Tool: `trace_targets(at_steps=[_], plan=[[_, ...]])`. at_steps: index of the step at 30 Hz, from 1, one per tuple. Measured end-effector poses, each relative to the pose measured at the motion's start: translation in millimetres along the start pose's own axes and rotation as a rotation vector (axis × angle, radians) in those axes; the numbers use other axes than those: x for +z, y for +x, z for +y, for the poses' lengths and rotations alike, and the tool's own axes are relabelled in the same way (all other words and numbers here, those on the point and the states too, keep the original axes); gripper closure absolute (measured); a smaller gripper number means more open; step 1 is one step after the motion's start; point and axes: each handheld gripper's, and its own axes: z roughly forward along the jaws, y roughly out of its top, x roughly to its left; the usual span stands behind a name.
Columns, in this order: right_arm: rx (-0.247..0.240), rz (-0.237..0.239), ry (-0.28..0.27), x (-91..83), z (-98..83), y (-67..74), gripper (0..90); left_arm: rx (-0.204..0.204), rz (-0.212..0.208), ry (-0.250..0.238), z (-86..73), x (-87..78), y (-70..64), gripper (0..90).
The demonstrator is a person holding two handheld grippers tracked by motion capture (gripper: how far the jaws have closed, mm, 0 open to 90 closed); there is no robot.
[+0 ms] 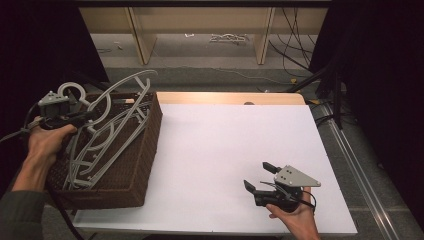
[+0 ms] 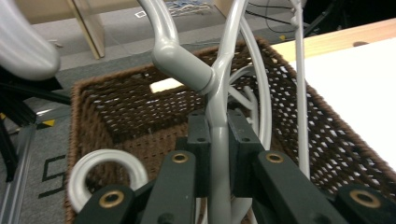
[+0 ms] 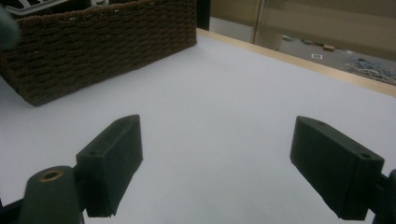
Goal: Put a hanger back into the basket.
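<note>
A grey plastic hanger (image 1: pixel 111 95) is tilted over the brown wicker basket (image 1: pixel 147 150) at the table's left. My left gripper (image 1: pixel 85 116) is shut on it at the neck, just below the hook. In the left gripper view the black jaws (image 2: pixel 218 140) pinch the grey stem (image 2: pixel 217 98), with the basket (image 2: pixel 116 79) below. More grey hangers (image 1: pixel 95 155) lie slanted inside the basket, and a round grey hook (image 2: pixel 105 161) shows beside my jaws. My right gripper (image 1: pixel 258 175) rests low over the white tabletop at the front right, open and holding nothing (image 3: pixel 215 154).
The white table board (image 1: pixel 225 140) stretches between the basket and my right gripper. The basket's side wall (image 3: pixel 93 51) stands ahead to the left in the right gripper view. Wooden shelving legs (image 1: pixel 262 40) and cables lie on the floor beyond the table's far edge.
</note>
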Motion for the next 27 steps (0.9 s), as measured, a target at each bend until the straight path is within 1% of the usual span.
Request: trace_targets(at_steps=[1,2,3,4,6,7,8,9,10,11,12,13,14,15,16,17,19,20,21,22,23,25,26,27], plan=[[-0.001,0.002,0.001,0.0,0.0,0.2,17.9,-0.004,-0.002,-0.005,-1.5,0.6,0.8,81.5],[-0.005,0.000,-0.006,0.5,-0.7,0.2,17.9,0.005,0.005,-0.003,-2.9,0.4,1.9,81.4],[-0.004,0.005,0.007,-0.3,-0.6,-0.3,17.9,0.006,0.011,-0.005,-4.7,0.9,2.4,81.4],[-0.003,0.004,0.008,-0.2,-0.5,-0.6,17.8,0.013,0.012,-0.002,-6.7,1.6,3.5,81.4],[-0.015,-0.001,-0.001,0.6,-0.3,-1.2,17.8,0.022,0.003,0.018,-11.4,3.5,6.0,81.4],[-0.018,0.001,-0.007,1.3,-0.8,-0.8,17.8,0.028,0.006,0.025,-13.7,4.3,7.1,81.4],[-0.018,0.002,-0.004,1.4,-1.1,-0.5,17.8,0.027,0.010,0.031,-15.9,4.9,7.6,81.4],[-0.005,0.008,0.016,0.3,-1.0,0.2,17.8,0.025,0.010,0.034,-18.4,5.8,8.5,81.3],[-0.016,0.004,-0.015,2.7,-1.4,-0.8,17.8,0.026,0.014,0.038,-20.8,6.3,9.6,81.3],[-0.011,0.005,-0.012,2.4,-0.8,-0.6,17.8,0.029,0.016,0.044,-23.0,6.7,11.0,81.4],[-0.010,0.003,0.007,0.7,-0.4,-0.4,17.8,0.033,0.022,0.044,-25.0,7.0,11.8,81.4],[-0.010,0.005,0.014,0.3,-0.7,-0.3,17.8,0.041,0.026,0.051,-27.0,7.2,12.9,81.4],[-0.019,0.002,-0.005,2.0,-1.3,-1.3,17.8,0.051,0.031,0.077,-29.4,6.5,14.6,81.4],[-0.015,0.003,0.001,1.6,-1.1,-1.7,17.8,0.053,0.030,0.086,-31.9,6.8,15.4,81.3],[-0.016,0.000,0.002,1.8,-1.0,-2.3,17.6,0.067,0.027,0.111,-33.8,6.2,17.2,81.4],[0.003,0.007,0.013,1.4,-0.8,-1.3,17.5,0.066,0.028,0.115,-36.0,7.1,17.7,81.3],[0.000,0.009,0.015,1.3,-1.3,-1.3,17.5,0.064,0.034,0.130,-39.3,8.3,19.7,81.3],[0.000,0.009,0.016,1.2,-1.4,-1.3,17.5,0.048,0.037,0.122,-41.1,9.8,19.8,81.3],[0.001,0.006,0.014,1.4,-1.1,-1.2,17.5,0.065,0.040,0.140,-42.0,9.6,21.2,81.2],[-0.017,0.001,0.002,2.1,-0.7,-2.3,17.5,0.070,0.042,0.146,-43.2,10.6,21.0,81.3],[-0.003,0.011,0.011,1.9,-0.7,-1.3,17.5,0.082,0.039,0.159,-44.3,12.0,20.4,81.2],[-0.016,0.005,-0.002,3.5,-2.2,-2.6,17.5,0.090,0.040,0.168,-45.7,14.4,18.2,81.2],[-0.015,0.002,0.012,2.9,-2.2,-3.5,17.5,0.099,0.035,0.175,-46.1,15.9,17.2,81.1],[-0.008,-0.003,0.010,3.1,-2.3,-3.9,17.4,0.108,0.032,0.183,-46.8,18.1,15.8,81.2]])
